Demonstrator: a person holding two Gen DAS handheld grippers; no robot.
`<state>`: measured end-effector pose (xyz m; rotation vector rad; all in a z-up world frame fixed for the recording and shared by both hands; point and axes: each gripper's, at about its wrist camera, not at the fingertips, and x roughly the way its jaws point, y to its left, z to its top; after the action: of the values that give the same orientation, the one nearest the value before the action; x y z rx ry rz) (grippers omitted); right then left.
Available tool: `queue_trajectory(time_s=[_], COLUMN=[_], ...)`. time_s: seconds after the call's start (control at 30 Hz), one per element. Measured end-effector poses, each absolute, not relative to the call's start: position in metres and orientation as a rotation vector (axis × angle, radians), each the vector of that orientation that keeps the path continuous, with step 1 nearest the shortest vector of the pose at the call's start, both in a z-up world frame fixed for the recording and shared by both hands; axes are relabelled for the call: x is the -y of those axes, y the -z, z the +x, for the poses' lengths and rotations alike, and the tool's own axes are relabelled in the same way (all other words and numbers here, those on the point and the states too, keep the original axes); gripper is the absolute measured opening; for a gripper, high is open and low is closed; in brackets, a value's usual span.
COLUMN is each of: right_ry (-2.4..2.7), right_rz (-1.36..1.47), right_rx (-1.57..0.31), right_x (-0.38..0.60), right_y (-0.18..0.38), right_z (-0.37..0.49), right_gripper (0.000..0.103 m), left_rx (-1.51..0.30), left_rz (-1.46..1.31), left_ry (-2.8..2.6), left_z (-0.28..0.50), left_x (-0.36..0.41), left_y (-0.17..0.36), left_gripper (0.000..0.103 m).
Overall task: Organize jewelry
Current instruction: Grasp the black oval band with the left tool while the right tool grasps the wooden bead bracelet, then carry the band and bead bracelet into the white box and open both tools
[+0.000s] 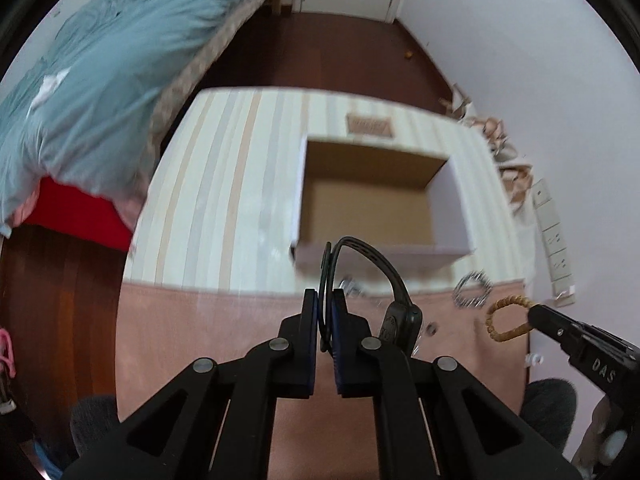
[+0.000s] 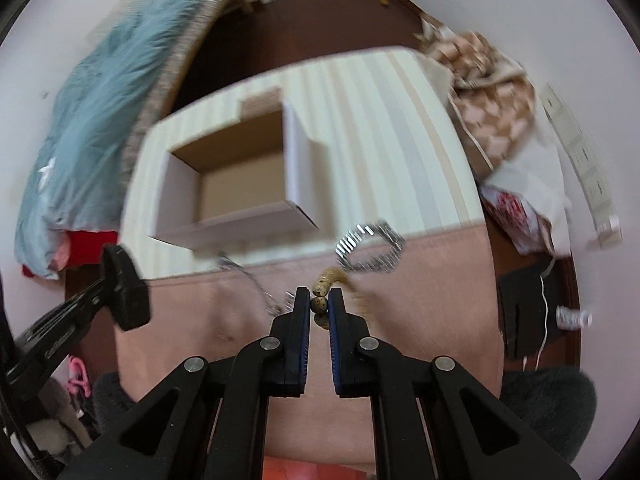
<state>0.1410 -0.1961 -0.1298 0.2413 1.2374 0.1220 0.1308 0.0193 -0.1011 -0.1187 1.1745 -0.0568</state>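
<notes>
**Two bands held up, box waiting ahead**

Bedroom floor shows all around a small table with a pink and striped cloth on it. On that table sits an open cardboard box, and it looks empty inside.

The left gripper is squeezed shut on a black watch band. The band curls up and over like a hook, and its thick end hangs down on the right side of the jaws. The box lies straight ahead of this gripper, just past the band.

The right gripper is pinched shut on a brown bead bracelet. Its loop hangs off the tips. From this gripper the box lies ahead and off to the left, so the left gripper looks nearer to it.

A shiny silver bracelet lies flat on the cloth, near the box and just past the bead bracelet. A thin silver chain lies beside the box too. Both are blurry.

I think the two held things go into the box next.
</notes>
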Motion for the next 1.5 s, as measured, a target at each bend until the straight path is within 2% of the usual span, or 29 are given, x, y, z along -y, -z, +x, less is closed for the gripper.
queue_trajectory(time_s=[0.2, 0.33, 0.77, 0.9, 1.03, 1.07, 1.1, 1.13, 1.17, 1.2, 1.27, 1.37, 1.4, 1.47, 1.5], right_ry=[-0.186, -0.19, -0.22, -0.295, -0.337, -0.337, -0.325, -0.316, -0.307, -0.292, -0.266, -0.212, -0.179, -0.128, -0.099], right_rz=[0.215, 0.189, 0.215, 0.263, 0.345, 0.348, 0.343, 0.329, 0.317, 0.29, 0.232, 0.128, 0.076, -0.005, -0.044], right_rx=[-1.156, -1.128, -1.244, -1.291, -1.355, -1.366, -1.369, -1.369, -1.361, -1.351, -1.337, -1.307, -1.292, -1.277, -1.271], right_x=[0.179, 0.168, 0.152, 0.148, 0.153, 0.154, 0.155, 0.155, 0.155, 0.155, 0.153, 0.15, 0.147, 0.147, 0.146], right_y=[0.085, 0.078, 0.13, 0.147, 0.161, 0.164, 0.165, 0.165, 0.164, 0.162, 0.157, 0.149, 0.147, 0.145, 0.145], right_z=[0.176, 0.212, 0.292, 0.305, 0.31, 0.311, 0.31, 0.309, 0.307, 0.305, 0.301, 0.291, 0.286, 0.279, 0.276], right_gripper=[0.009, 0.009, 0.009, 0.009, 0.011, 0.012, 0.021, 0.036, 0.041, 0.046, 0.048, 0.066, 0.071, 0.075, 0.081], left_rx=[-1.145, -1.147, -1.237, -1.275, -1.273, -1.266, -1.259, -1.251, -1.244, -1.224, -1.209, -1.207, -1.2, -1.183, -1.173], left_rz=[-0.099, -0.096, -0.171, -0.193, -0.232, -0.223, -0.21, -0.197, -0.189, -0.184, -0.156, -0.105, -0.09, -0.066, -0.052], left_ry=[0.076, 0.087, 0.106, 0.124, 0.131, 0.125, 0.114, 0.102, 0.093, 0.081, 0.052, -0.011, -0.028, -0.056, -0.07], left_z=[0.179, 0.2, 0.259, 0.27, 0.275, 0.275, 0.275, 0.275, 0.276, 0.274, 0.272, 0.268, 0.265, 0.258, 0.255], left_x=[-0.009, -0.009, -0.015, -0.011, -0.012, -0.012, -0.012, -0.013, -0.014, -0.016, -0.02, -0.026, -0.028, -0.032, -0.034], left_y=[0.091, 0.096, 0.141, 0.147, 0.143, 0.139, 0.136, 0.133, 0.13, 0.126, 0.121, 0.121, 0.122, 0.123, 0.124], left_gripper=[0.004, 0.004, 0.004, 0.013, 0.016, 0.02, 0.04, 0.058, 0.088, 0.09, 0.091, 0.1, 0.1, 0.1, 0.101])
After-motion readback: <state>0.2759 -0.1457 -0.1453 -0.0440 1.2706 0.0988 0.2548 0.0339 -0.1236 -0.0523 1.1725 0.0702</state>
